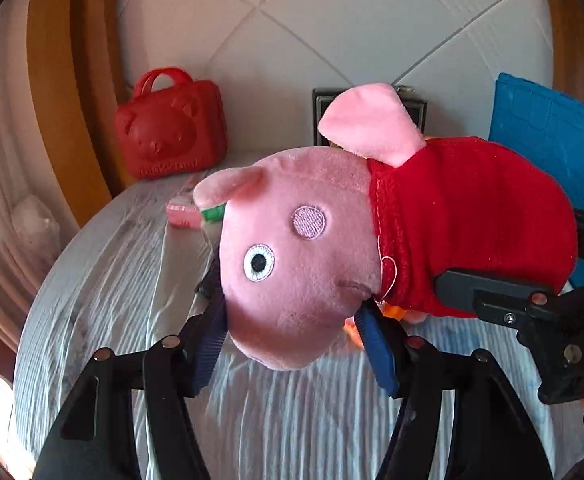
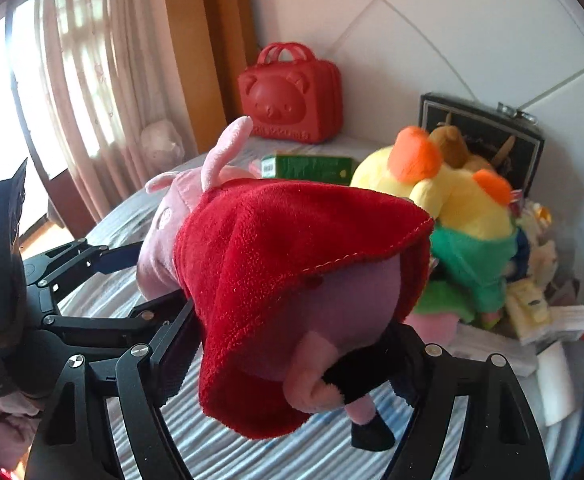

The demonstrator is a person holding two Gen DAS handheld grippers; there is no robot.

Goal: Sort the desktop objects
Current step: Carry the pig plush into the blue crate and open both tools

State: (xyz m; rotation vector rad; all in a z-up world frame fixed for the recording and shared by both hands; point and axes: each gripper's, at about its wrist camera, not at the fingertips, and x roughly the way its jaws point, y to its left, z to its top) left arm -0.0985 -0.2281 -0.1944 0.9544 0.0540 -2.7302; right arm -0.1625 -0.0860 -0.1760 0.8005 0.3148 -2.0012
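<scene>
Left wrist view: left gripper (image 1: 296, 344) clamps the pink plush pig in red dress (image 1: 372, 232) by its head, right gripper (image 2: 292, 344) its body, above the grey-striped bedcover (image 1: 131, 280); red bear-face plastic case (image 1: 171, 128) against the white quilted wall (image 1: 332, 20).

Pig plush (image 1: 332, 240) held lying sideways above the bed (image 1: 111, 300), head toward the left, dress end toward the right. Left gripper (image 1: 292, 340) sits around the head from below, one finger on each side. Right gripper (image 2: 292, 356) is on the dress end, fingers either side of the plush's lower body. Handbag (image 1: 171, 128) stands at the back left against the headboard (image 1: 372, 20). Box (image 2: 308, 166) lies on the bed in front of the handbag. Second plush (image 2: 460, 208) sits right of the pig, in front of a case (image 2: 488, 140) at the headboard. Curtains (image 2: 83, 60) far left.
</scene>
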